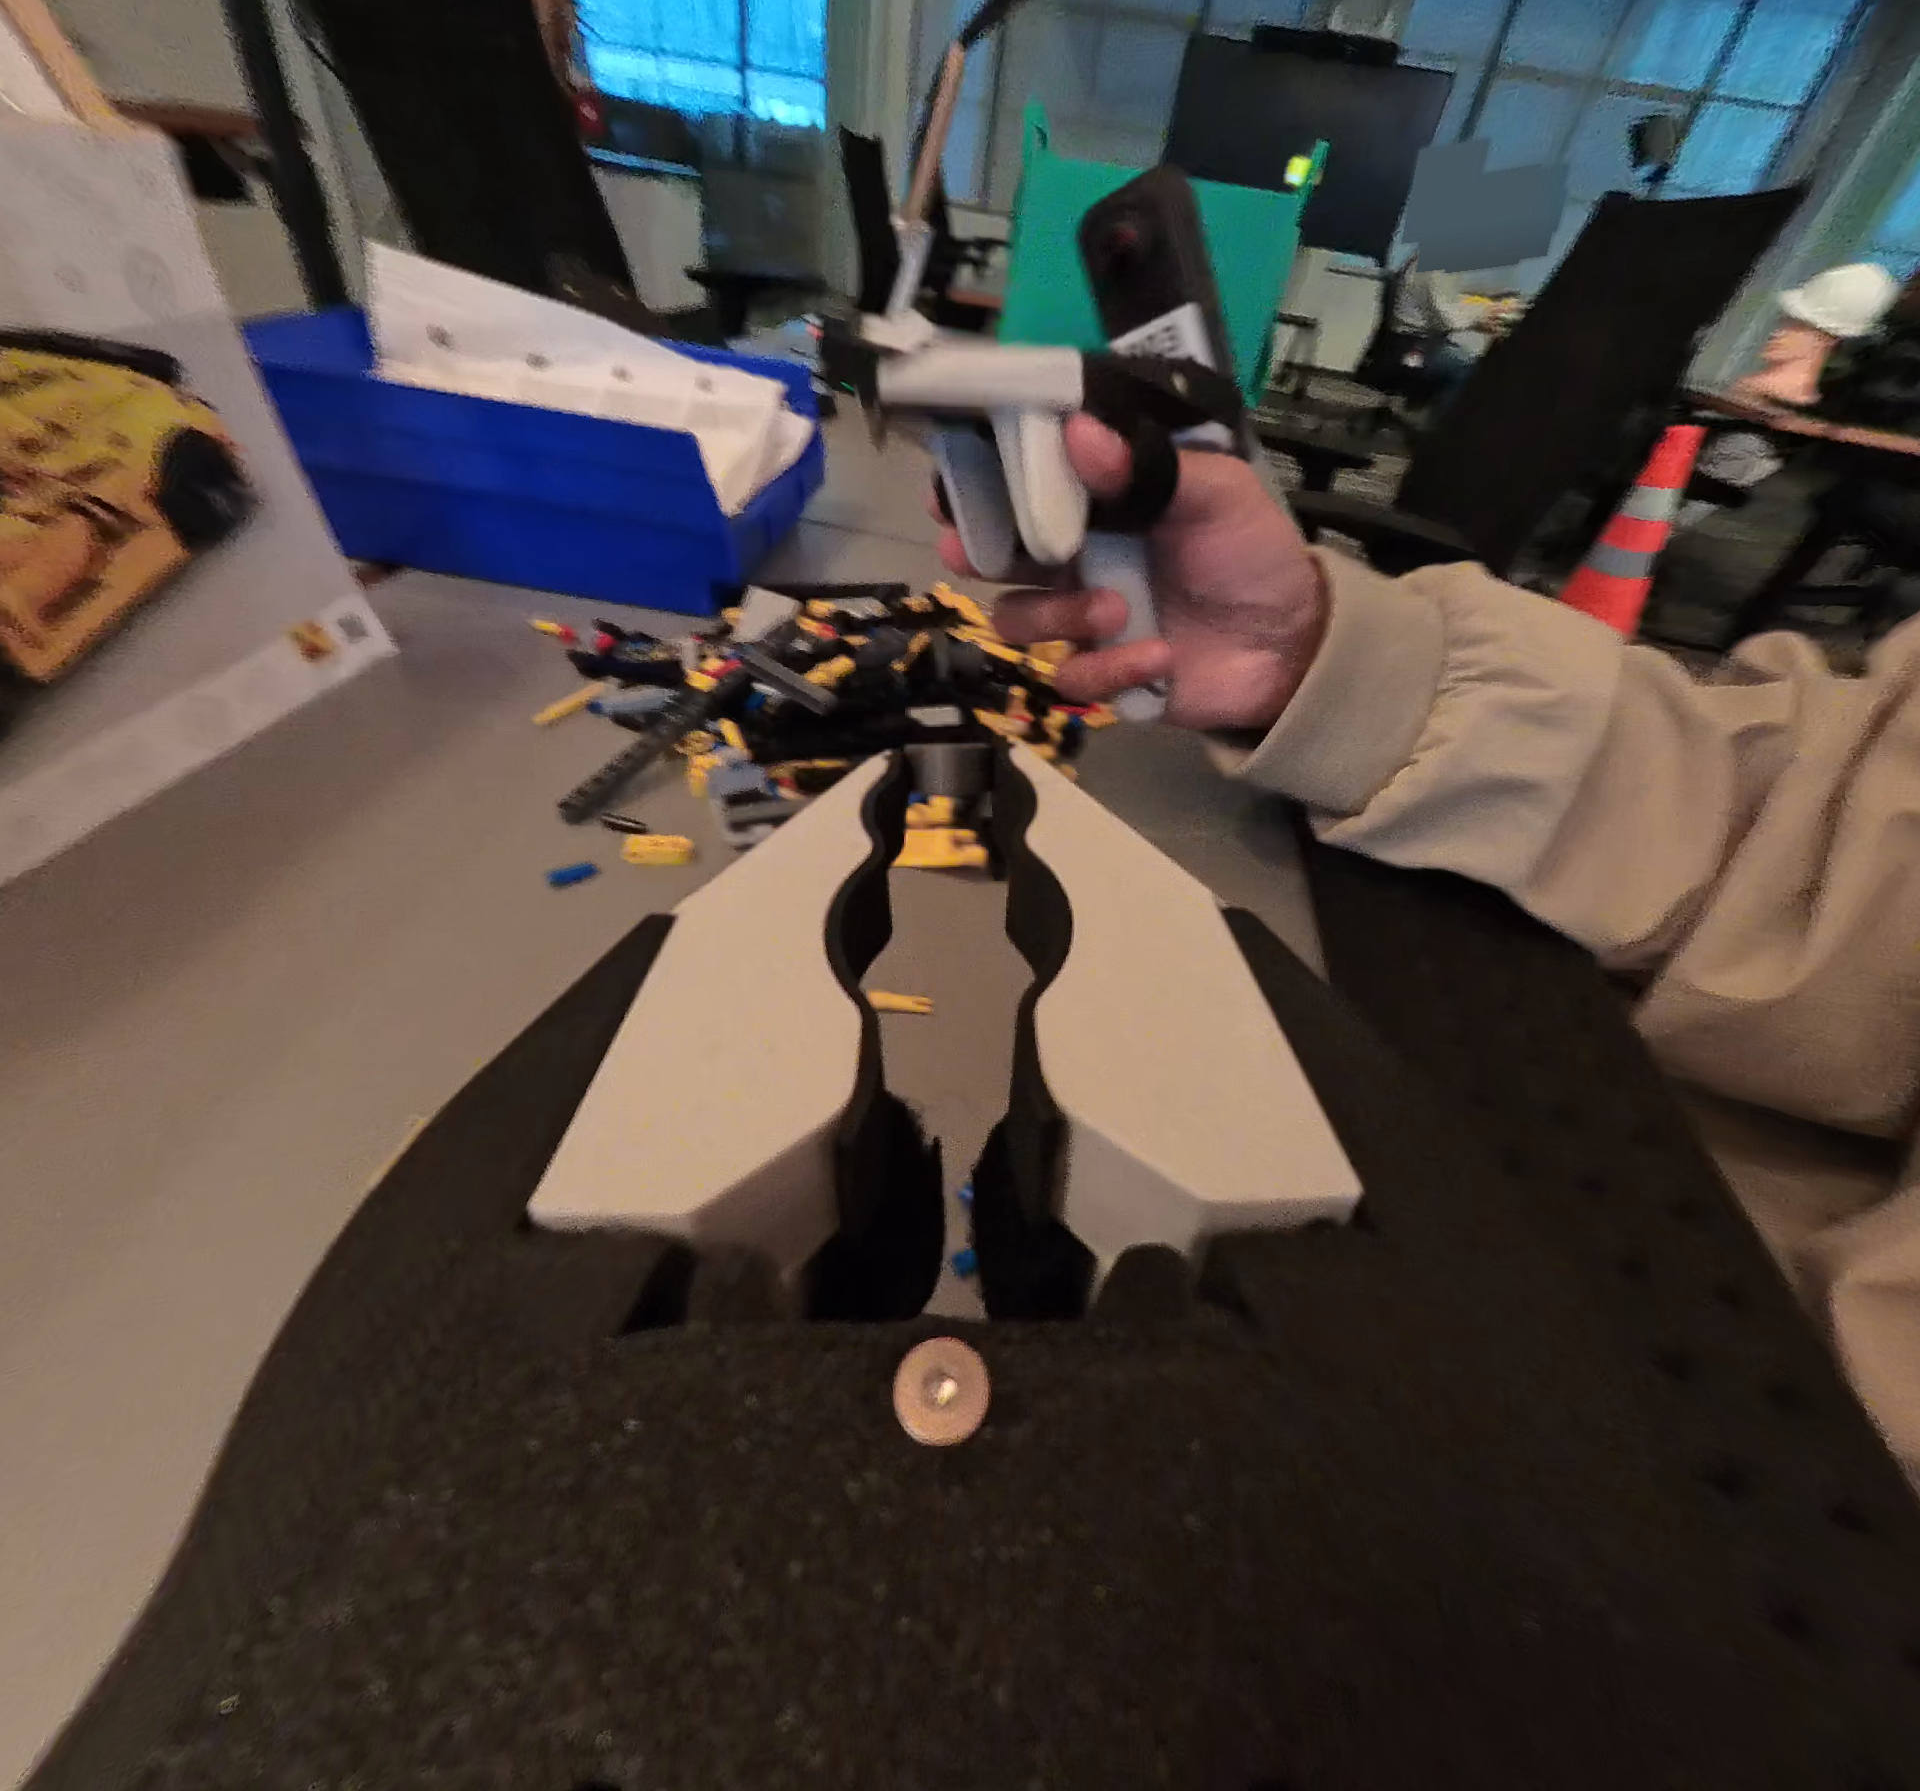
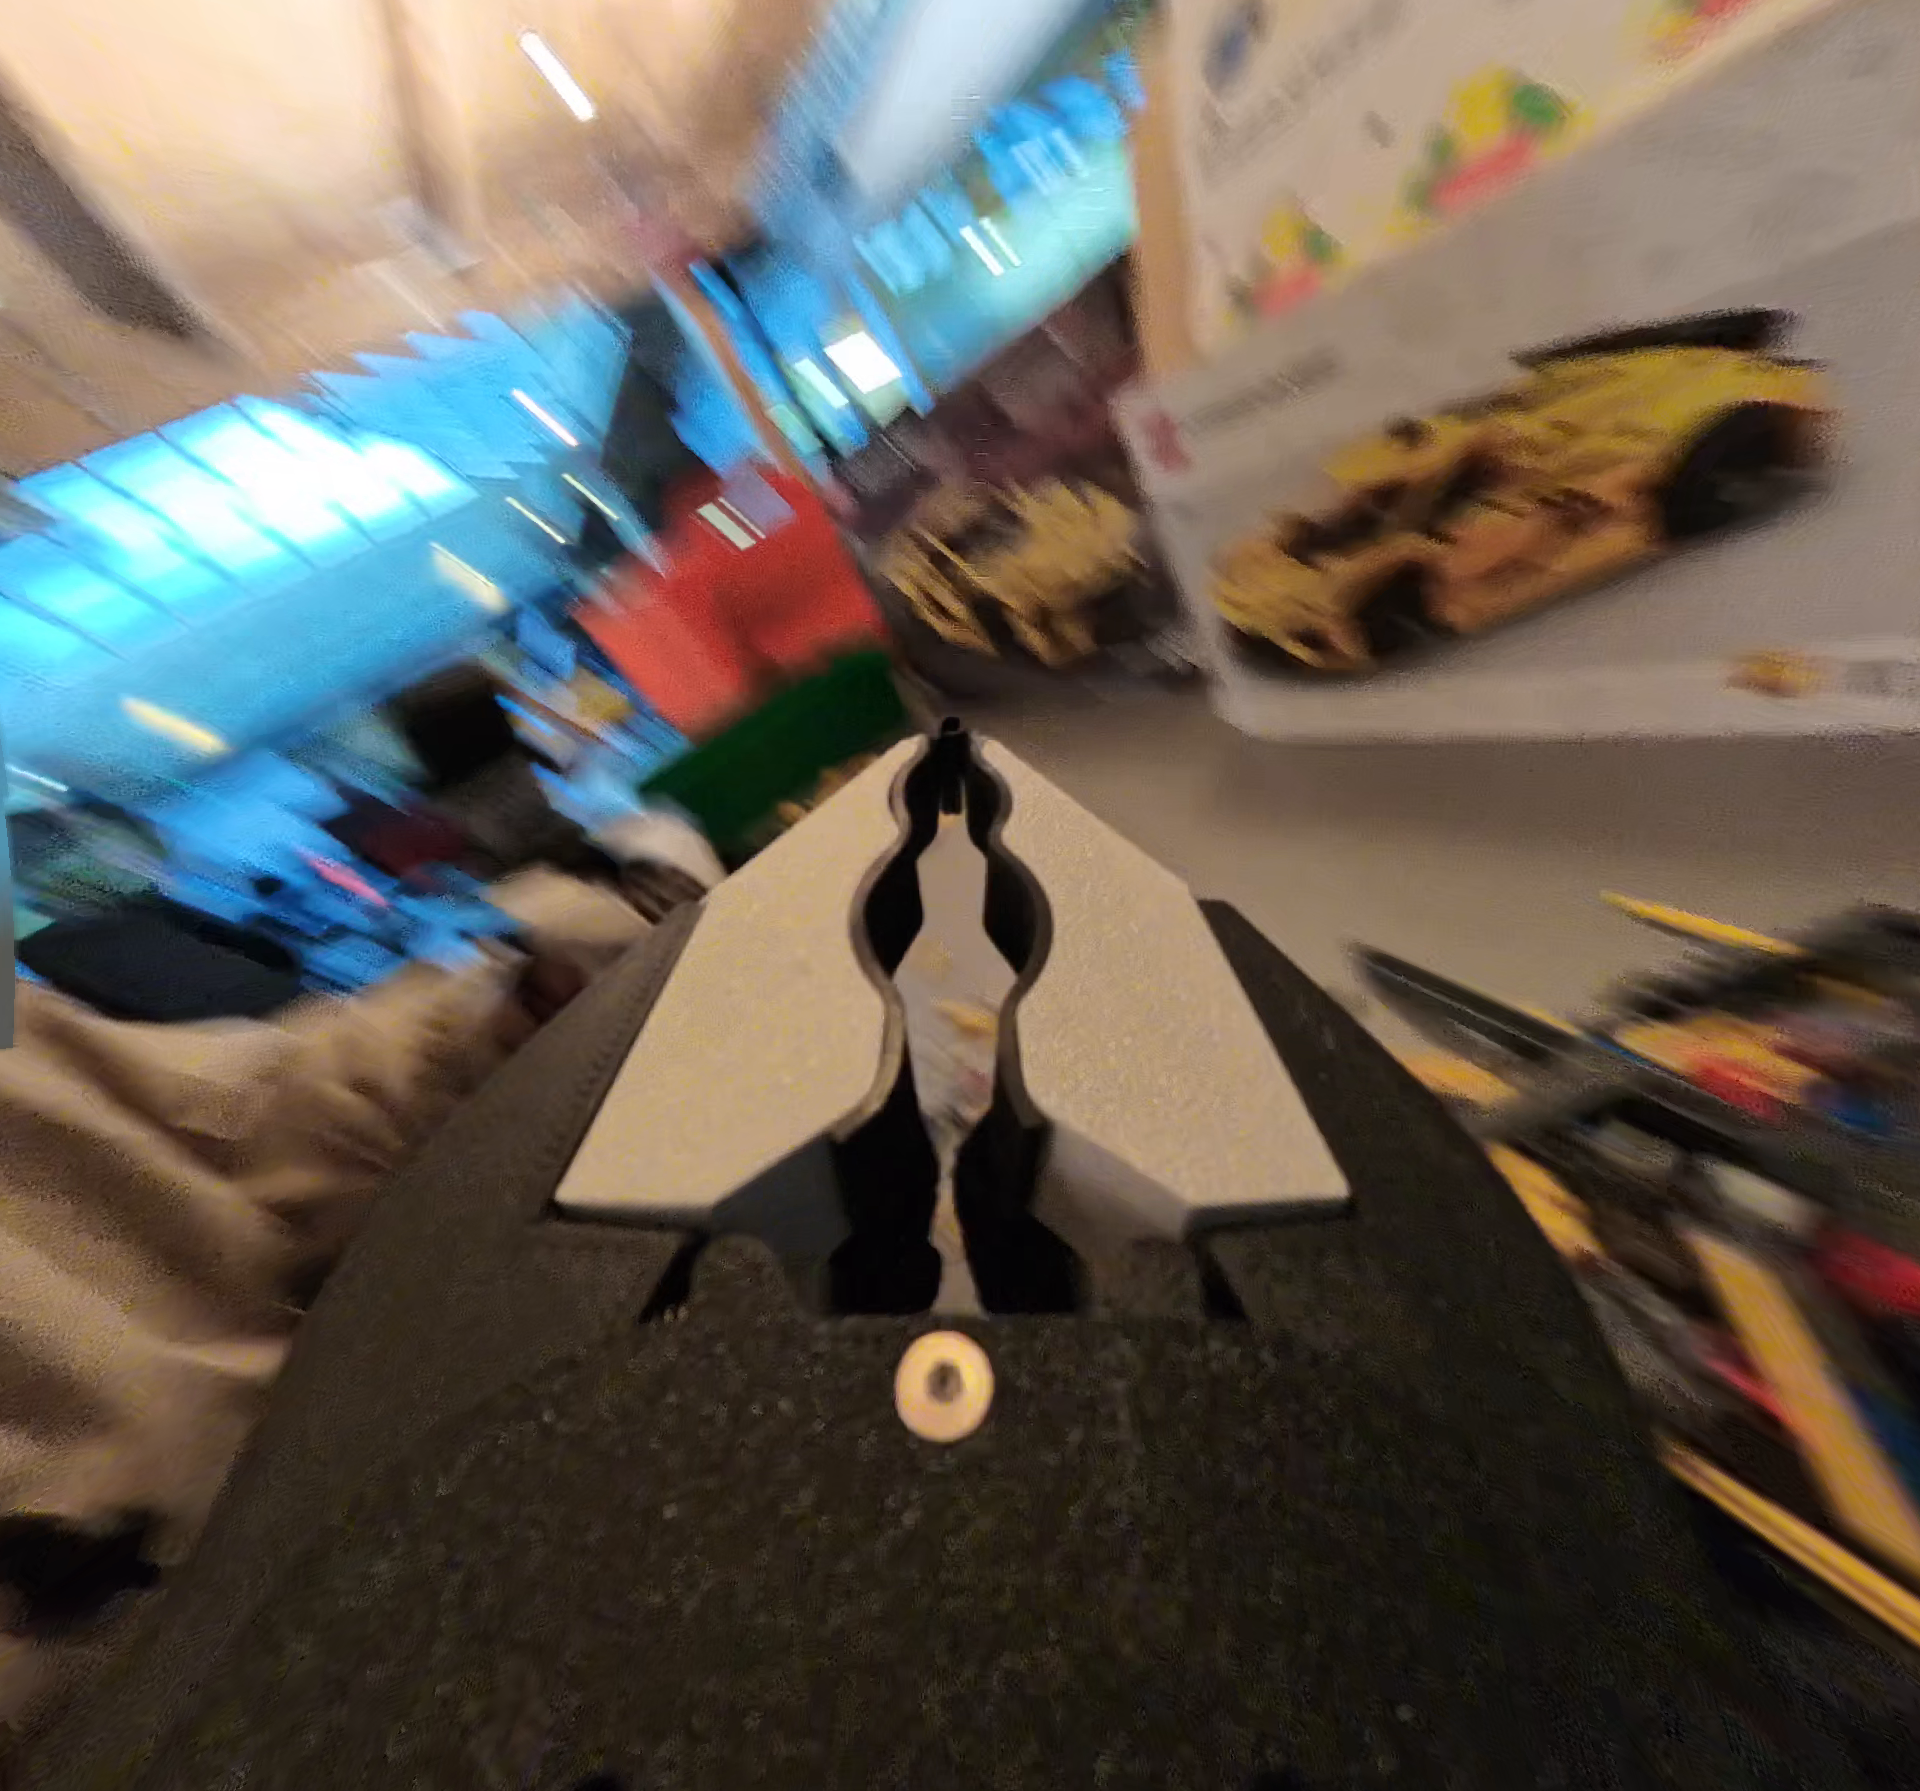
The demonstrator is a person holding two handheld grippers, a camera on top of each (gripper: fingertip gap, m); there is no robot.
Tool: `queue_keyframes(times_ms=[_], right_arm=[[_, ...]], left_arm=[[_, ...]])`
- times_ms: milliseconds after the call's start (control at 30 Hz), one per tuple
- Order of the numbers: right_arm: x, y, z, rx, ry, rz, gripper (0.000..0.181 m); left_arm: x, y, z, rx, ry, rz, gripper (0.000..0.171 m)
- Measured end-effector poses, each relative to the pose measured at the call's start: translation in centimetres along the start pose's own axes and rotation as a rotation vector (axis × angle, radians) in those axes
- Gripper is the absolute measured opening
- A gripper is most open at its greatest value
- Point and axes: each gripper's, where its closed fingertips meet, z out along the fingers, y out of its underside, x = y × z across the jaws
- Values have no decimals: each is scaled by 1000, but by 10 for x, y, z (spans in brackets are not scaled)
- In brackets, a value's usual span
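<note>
Your left gripper (image 1: 943,785) pinches a black-and-yellow brick assembly (image 1: 940,811) between nearly closed tips, just above the loose brick pile (image 1: 821,681) on the grey table (image 1: 260,1014). Your right gripper (image 2: 951,765), held up in your right hand (image 1: 1174,598) beyond the pile, clamps a thin black pin (image 2: 949,754). Behind stand a blue bin (image 1: 520,484) and a box picturing a yellow car (image 2: 1538,515).

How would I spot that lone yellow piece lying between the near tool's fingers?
Start at the grey table and find the heap of bricks. Come nearer, into the gap between the left gripper fingers: the small yellow piece lies alone on bare table, apart from the heap.
</note>
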Motion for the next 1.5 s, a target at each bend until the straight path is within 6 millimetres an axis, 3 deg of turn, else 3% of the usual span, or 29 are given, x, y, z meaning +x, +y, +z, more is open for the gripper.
queue_keyframes(times_ms=[100,167,267,367,433,500,567,633,667,767,933,1000,1033,1100,1200,1267,1300,1400,1500], right_arm=[[74,29,-36,-374,488,-247,4],[102,41,-55,-511,647,-313,4],[124,42,-71,-559,777,-382,14],[122,30,-75,-497,783,-372,25],[109,18,-70,-415,743,-356,30],[73,14,-44,-338,580,-363,30],[15,38,-6,-368,290,-317,31],[-46,73,24,-457,-2,-198,44],[-63,85,34,-492,-65,-149,46],[-88,99,56,-487,-155,-46,48],[-79,122,64,-555,-102,-61,30],[-77,118,63,-532,-86,-83,19],[-68,115,60,-535,-40,-117,18],[-31,96,44,-531,131,-189,16],[59,59,-18,-566,554,-309,16],[104,53,-64,-642,768,-355,15],[117,56,-79,-675,814,-347,16],[129,62,-88,-656,812,-324,14],[121,57,-77,-609,752,-355,24]], left_arm=[[-16,11,-2,-55,-90,70,16],[-22,17,0,-81,-120,68,16],[-22,28,4,-126,-140,145,16],[-19,34,6,-173,-158,268,16],[-13,31,6,-164,-160,344,16],[-9,29,7,-150,-163,417,16],[-6,28,8,-150,-174,487,16],[-5,28,8,-156,-196,552,16],[-5,28,8,-160,-208,586,16],[-9,28,6,-193,-265,710,16],[-12,32,7,-242,-312,788,16],[-16,33,6,-261,-337,818,17],[-19,38,4,-305,-328,816,18],[-30,50,-3,-394,-295,703,27],[-35,63,-17,-458,-140,360,27],[-16,78,-28,-520,62,148,26],[-5,88,-35,-569,154,88,26],[6,114,-38,-687,205,156,26],[19,126,-28,-727,219,223,26]])
